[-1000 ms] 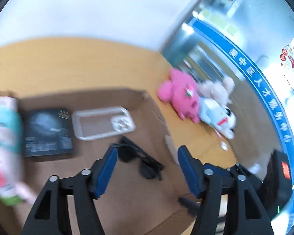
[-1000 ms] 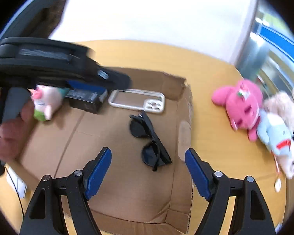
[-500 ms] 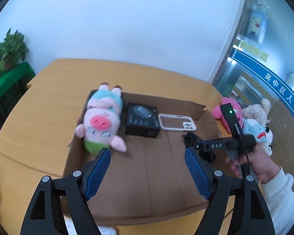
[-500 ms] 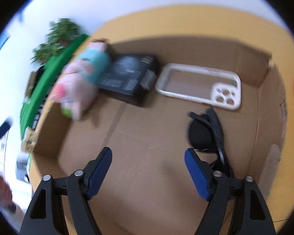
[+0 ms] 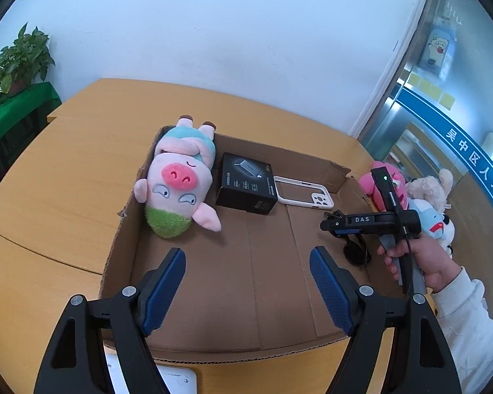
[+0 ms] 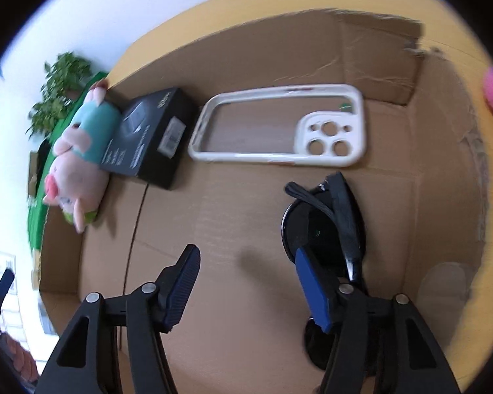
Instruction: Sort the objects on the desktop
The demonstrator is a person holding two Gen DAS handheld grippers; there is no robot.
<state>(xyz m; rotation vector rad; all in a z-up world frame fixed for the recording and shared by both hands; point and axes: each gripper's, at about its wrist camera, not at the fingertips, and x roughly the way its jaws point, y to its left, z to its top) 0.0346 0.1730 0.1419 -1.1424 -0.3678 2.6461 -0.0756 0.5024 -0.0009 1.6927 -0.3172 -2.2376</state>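
Sunglasses point(image 6: 325, 226) lie under the closing right fingers point(image 6: 312, 289).

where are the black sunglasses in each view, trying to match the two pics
Left wrist view: the sunglasses are at right of centre, on the box floor, partly hidden under the right gripper.
Right wrist view: the sunglasses are lower right of centre, behind the gripper's right-hand finger.
Shared landmark: the white phone case, just beyond the sunglasses in both.
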